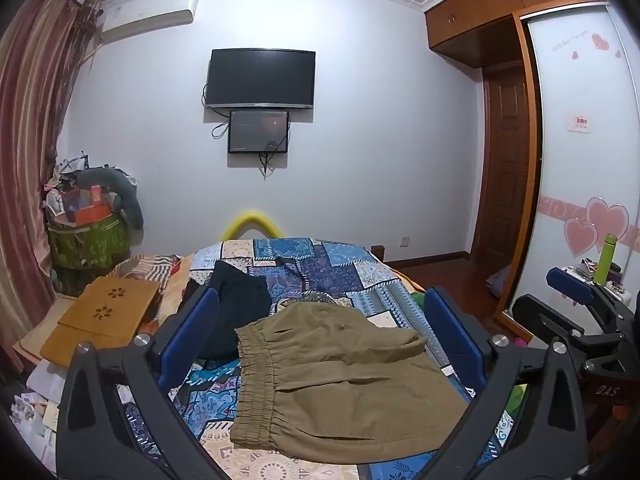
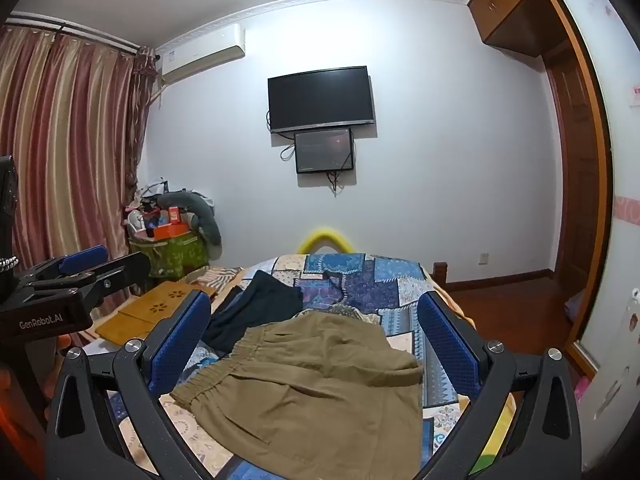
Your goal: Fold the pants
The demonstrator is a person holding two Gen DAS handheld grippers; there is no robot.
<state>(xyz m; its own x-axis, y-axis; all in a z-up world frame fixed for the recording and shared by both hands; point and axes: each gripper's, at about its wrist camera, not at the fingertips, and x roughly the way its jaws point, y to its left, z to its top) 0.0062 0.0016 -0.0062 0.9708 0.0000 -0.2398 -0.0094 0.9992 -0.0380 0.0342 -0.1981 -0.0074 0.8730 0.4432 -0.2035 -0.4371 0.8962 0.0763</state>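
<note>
Olive-khaki pants (image 1: 340, 384) lie folded on the patterned blue bedspread (image 1: 320, 264), elastic waistband to the left. My left gripper (image 1: 320, 332) hovers above and before them, open wide, nothing between its blue pads. In the right wrist view the same pants (image 2: 312, 384) lie below my right gripper (image 2: 316, 332), also open and empty. Each gripper shows at the edge of the other's view: the right gripper (image 1: 576, 288) at the right, the left gripper (image 2: 84, 258) at the left.
A dark garment (image 1: 236, 304) lies on the bed beyond the pants. A wooden lap tray (image 1: 104, 316) sits at the bed's left side, near a loaded green basket (image 1: 88, 240). Curtains (image 2: 60, 152) hang left; a wardrobe (image 1: 580, 140) and wooden floor (image 2: 512, 312) are right.
</note>
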